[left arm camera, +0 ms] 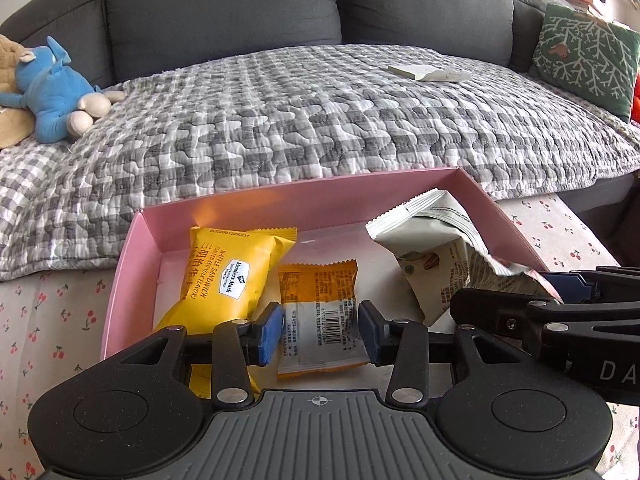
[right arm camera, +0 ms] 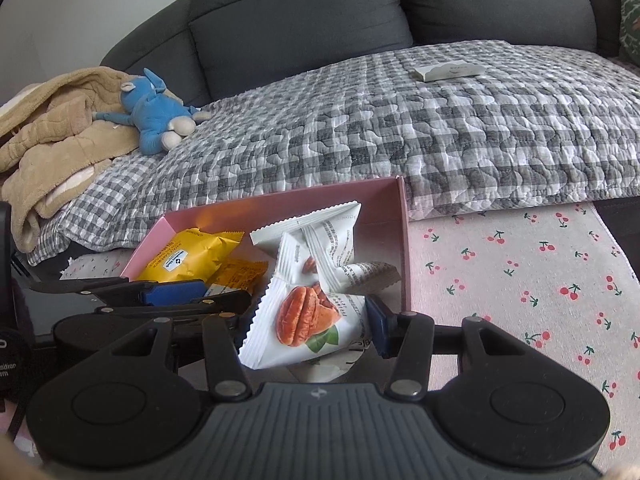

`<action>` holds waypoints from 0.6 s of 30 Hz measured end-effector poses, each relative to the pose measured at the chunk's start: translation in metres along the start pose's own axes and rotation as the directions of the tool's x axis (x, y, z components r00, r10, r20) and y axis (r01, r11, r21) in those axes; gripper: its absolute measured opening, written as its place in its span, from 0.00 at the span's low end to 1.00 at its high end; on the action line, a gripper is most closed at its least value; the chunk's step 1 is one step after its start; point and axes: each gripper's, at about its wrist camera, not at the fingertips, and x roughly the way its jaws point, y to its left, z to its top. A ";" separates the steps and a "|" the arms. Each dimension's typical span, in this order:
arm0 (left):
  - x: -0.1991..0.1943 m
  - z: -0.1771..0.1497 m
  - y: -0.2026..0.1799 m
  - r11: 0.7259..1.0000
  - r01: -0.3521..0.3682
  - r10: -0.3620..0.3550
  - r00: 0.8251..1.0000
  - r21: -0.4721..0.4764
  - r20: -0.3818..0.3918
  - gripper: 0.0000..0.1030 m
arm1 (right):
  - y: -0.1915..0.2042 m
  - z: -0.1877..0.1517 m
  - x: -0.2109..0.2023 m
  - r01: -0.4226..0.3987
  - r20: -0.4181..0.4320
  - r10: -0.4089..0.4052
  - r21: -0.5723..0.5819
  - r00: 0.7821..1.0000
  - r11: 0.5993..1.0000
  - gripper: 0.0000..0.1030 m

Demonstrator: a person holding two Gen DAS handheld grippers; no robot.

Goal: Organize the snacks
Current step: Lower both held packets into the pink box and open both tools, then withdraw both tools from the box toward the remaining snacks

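Clearly, yellow packet (left arm camera: 224,280) reading "Member's Mark", "WAFFLE SANDWICH"

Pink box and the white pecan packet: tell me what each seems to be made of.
Pink box: probably thin cardboard with a matte finish; its walls are flat with sharp folded corners. White pecan packet: likely plastic or foil-lined film, slightly glossy; it has a zigzag crimped seal and creases softly.
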 end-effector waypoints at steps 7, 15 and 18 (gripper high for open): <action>-0.011 -0.003 0.002 1.000 0.022 -0.022 1.000 -0.015 0.002 0.50 | -0.003 0.002 -0.011 0.003 0.008 -0.003 0.032 1.000 1.000 0.62; -0.042 -0.008 -0.001 0.999 0.039 -0.039 0.999 -0.003 0.021 0.68 | 0.001 0.007 -0.039 -0.008 0.036 0.006 0.049 0.999 0.999 0.72; -0.055 -0.012 -0.003 0.999 0.043 -0.043 0.999 0.006 0.026 0.72 | 0.005 0.006 -0.049 -0.002 0.039 0.000 0.034 0.999 0.999 0.75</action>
